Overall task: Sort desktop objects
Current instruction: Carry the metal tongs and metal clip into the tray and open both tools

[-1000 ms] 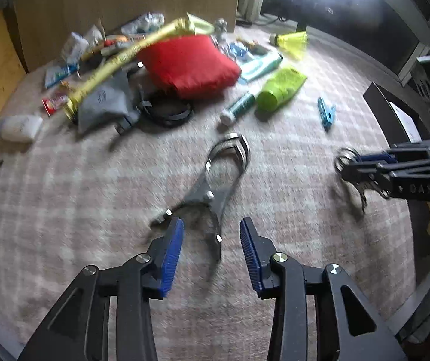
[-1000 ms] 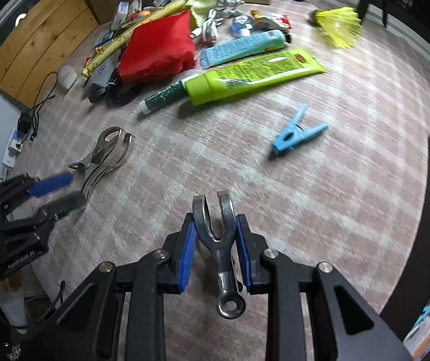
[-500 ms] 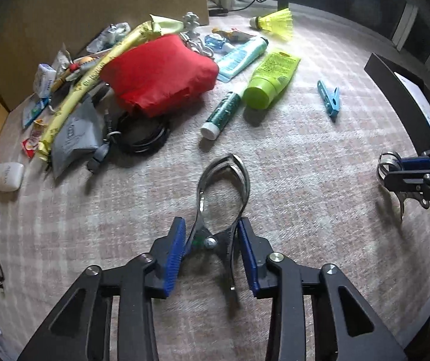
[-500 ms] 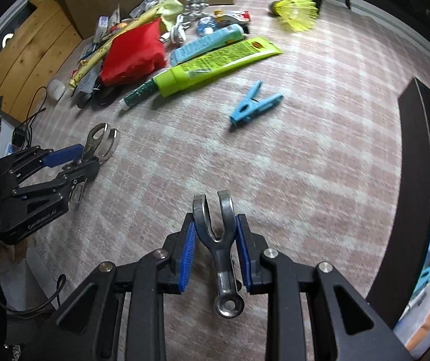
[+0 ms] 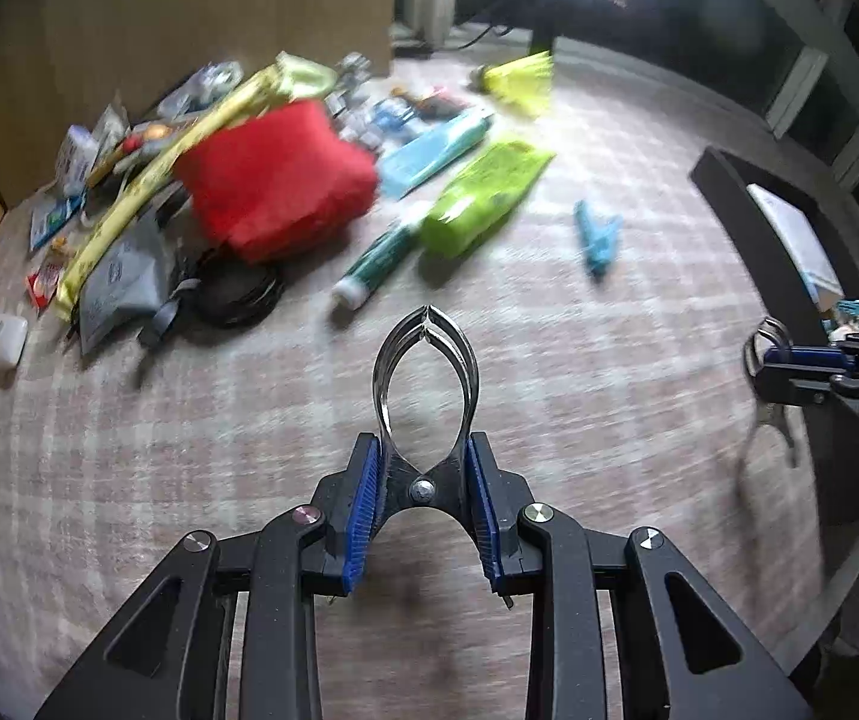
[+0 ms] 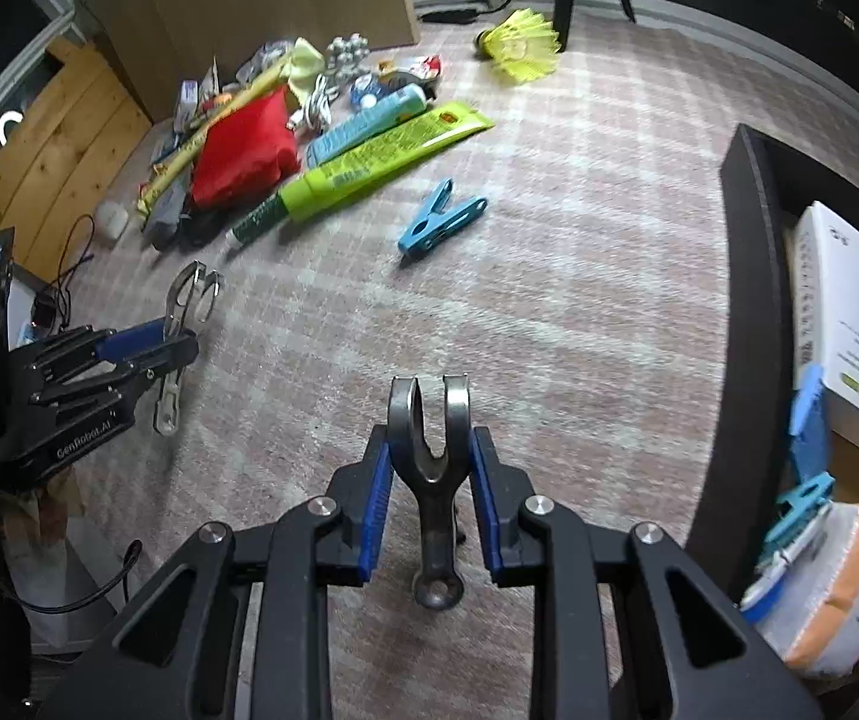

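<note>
I hold a shiny metal clamp (image 5: 424, 384) by its pivot, looped jaws pointing forward, lifted off the checked cloth. My other tongs pinch a dull forked metal piece (image 6: 431, 456), prongs up.

Checked tablecloth (image 6: 579, 228) carries a blue peg (image 6: 440, 219), green tube (image 6: 381, 156) (beside a red pouch (image 6: 246, 147))
</note>
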The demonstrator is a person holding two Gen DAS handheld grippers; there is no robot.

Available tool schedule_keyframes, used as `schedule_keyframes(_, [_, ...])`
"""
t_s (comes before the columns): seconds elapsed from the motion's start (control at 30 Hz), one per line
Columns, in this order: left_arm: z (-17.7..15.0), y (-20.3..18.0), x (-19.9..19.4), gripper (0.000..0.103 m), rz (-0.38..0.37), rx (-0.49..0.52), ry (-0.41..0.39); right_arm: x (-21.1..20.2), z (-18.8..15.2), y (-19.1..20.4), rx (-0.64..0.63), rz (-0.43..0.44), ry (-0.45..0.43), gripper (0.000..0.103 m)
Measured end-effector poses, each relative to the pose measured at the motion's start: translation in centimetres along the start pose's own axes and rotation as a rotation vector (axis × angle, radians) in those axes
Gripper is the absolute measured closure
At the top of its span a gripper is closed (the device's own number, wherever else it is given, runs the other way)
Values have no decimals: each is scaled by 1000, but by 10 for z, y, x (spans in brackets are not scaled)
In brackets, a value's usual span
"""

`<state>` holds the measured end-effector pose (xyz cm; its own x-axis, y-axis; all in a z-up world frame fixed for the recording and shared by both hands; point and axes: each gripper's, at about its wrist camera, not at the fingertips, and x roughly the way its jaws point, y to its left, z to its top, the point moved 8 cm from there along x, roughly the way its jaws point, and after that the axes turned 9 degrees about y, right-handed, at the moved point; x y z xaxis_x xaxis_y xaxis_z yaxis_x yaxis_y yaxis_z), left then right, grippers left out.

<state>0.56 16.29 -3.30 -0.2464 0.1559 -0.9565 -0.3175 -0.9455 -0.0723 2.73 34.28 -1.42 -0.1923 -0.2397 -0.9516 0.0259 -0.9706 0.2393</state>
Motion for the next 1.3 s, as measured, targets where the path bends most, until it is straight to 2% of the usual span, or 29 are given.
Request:
schedule_keyframes(0.17, [12, -46, -19, 76, -30, 67, -37, -27, -3, -19, 15, 3, -45, 78])
schedule_keyframes(0.27, [29, -87, -24, 76, -57, 124, -57, -46, -9, -41, 47, -4, -72, 78])
schedule_keyframes(0.43, [43, -158, -37, 76, -115, 226, -83, -79, -25, -91, 120, -23, -122, 79])
schedule_keyframes(0.5, [47, -186, -39, 76, -135, 260, -91, -92, -31, -108, 153, 9, -138, 79])
schedule_keyframes(0.83, [57, -306, -39, 76, -213, 409, -92, -145, -69, -203, 259, -60, -199, 79])
schedule_keyframes(1.03, [54, -349, -31, 76, -223, 460, -77, -151, -86, -244, 299, -96, -189, 79])
schedule_keyframes(1.2, [53, -366, -29, 72, -216, 473, -68, -152, -89, -255, 298, -114, -186, 77])
schedule_keyframes(1.27, [55, -366, -31, 66, -210, 456, -73, -154, -87, -260, 319, -138, -195, 61])
schedule_keyframes(1.3, [55, -365, -32, 67, -209, 451, -86, -155, -86, -260, 319, -134, -202, 59])
